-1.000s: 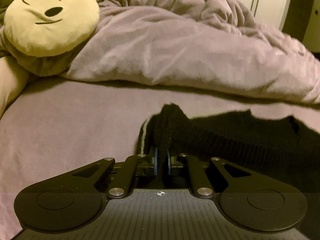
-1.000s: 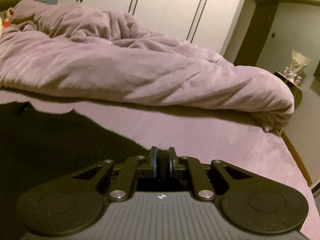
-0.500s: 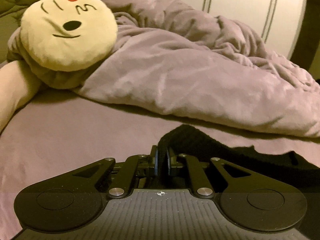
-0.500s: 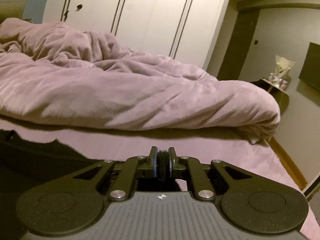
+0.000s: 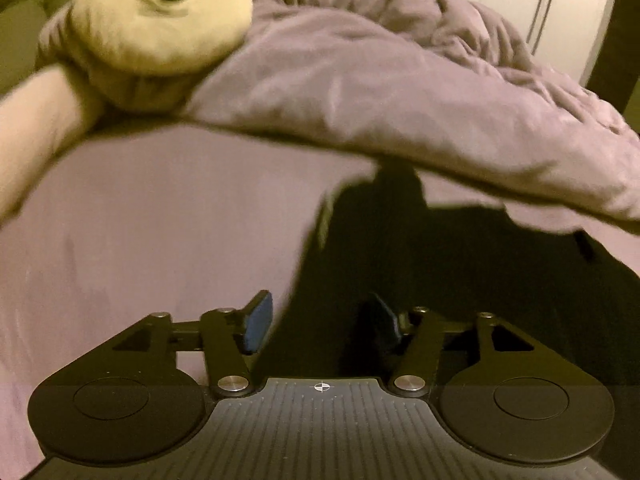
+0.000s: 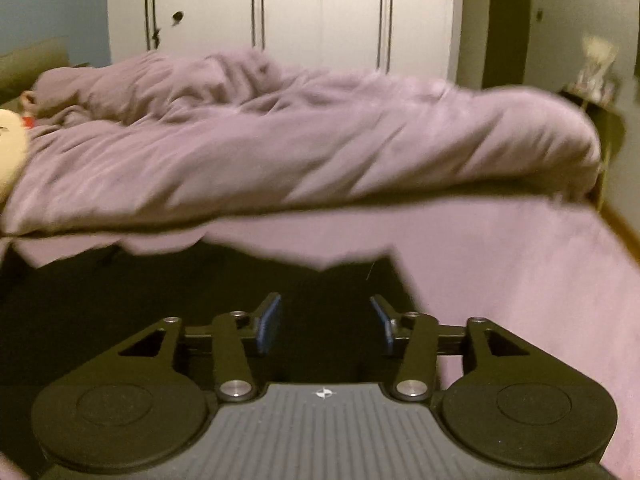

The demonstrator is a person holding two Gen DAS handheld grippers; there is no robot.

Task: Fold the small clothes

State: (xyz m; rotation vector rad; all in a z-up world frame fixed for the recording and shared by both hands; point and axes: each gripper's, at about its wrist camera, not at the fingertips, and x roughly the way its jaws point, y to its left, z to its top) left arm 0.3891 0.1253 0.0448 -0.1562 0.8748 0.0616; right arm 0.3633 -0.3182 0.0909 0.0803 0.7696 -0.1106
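Open sheet to the sides, duvet blocking the far side

The bed (image 5: 140,240) lies bare toward its left edge and, in the right wrist view, toward its right edge. A bunched duvet (image 5: 380,92) walls off the far side, its hem overhanging the black garment (image 5: 460,280). A round cushion (image 5: 160,12) crowds the far-left corner.

Garment (image 5: 460,280) on bed (image 5: 140,240); duvet (image 5: 360,100) behind
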